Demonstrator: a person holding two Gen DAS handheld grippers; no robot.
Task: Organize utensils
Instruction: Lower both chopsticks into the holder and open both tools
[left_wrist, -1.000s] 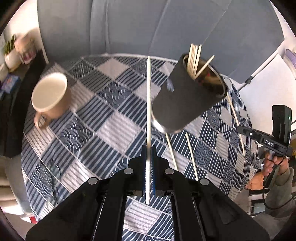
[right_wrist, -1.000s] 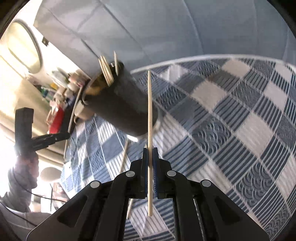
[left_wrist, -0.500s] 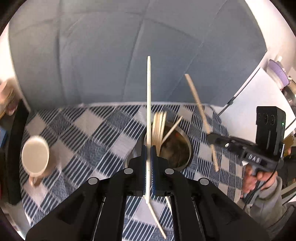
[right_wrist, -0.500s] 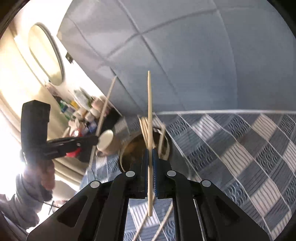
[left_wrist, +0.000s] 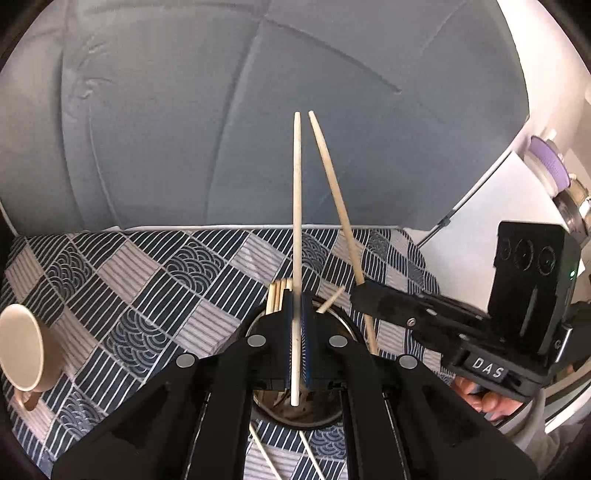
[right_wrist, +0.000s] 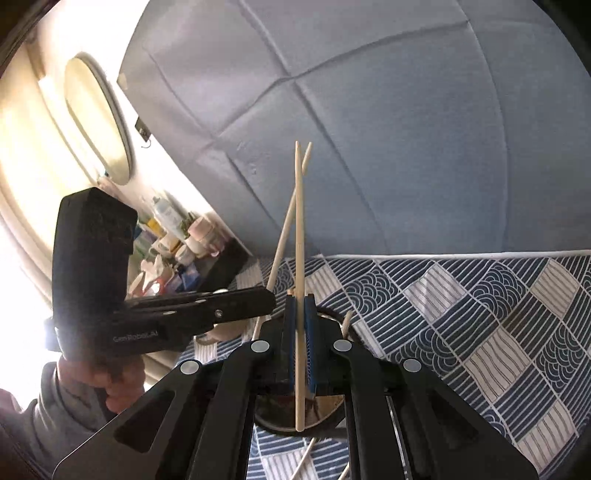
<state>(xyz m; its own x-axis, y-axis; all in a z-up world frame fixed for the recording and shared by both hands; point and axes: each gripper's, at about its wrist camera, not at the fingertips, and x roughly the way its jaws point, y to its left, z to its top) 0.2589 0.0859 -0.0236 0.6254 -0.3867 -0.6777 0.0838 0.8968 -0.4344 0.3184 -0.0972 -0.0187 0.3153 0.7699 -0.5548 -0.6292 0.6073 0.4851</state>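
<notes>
Two chopsticks in the air, one per gripper. Left gripper (left_wrist: 295, 332) has its jaws closed on a pale chopstick (left_wrist: 296, 221), clamped near its lower end, the long part sticking up against the blue-grey upholstered backrest (left_wrist: 166, 129). Right gripper (right_wrist: 300, 332) has its jaws closed on a second chopstick (right_wrist: 300, 240) in the same way. In the left wrist view the second chopstick leans in from the right, its tip near the tip of the first; in the right wrist view the two sticks cross near the top. Just below both grippers sits the metal utensil holder (left_wrist: 332, 413), open mouth up, with a bundle of chopsticks (left_wrist: 277, 295) standing inside at its far left rim. More loose chopsticks (left_wrist: 264, 454) lie on the near side of the holder on the blue-and-white patterned tablecloth (left_wrist: 147, 288) covering the surface. A beige mug (left_wrist: 22, 354) lies on its side at far left. A hand (left_wrist: 484, 398) holds the right gripper handle; a grey sleeve shows.
</notes>
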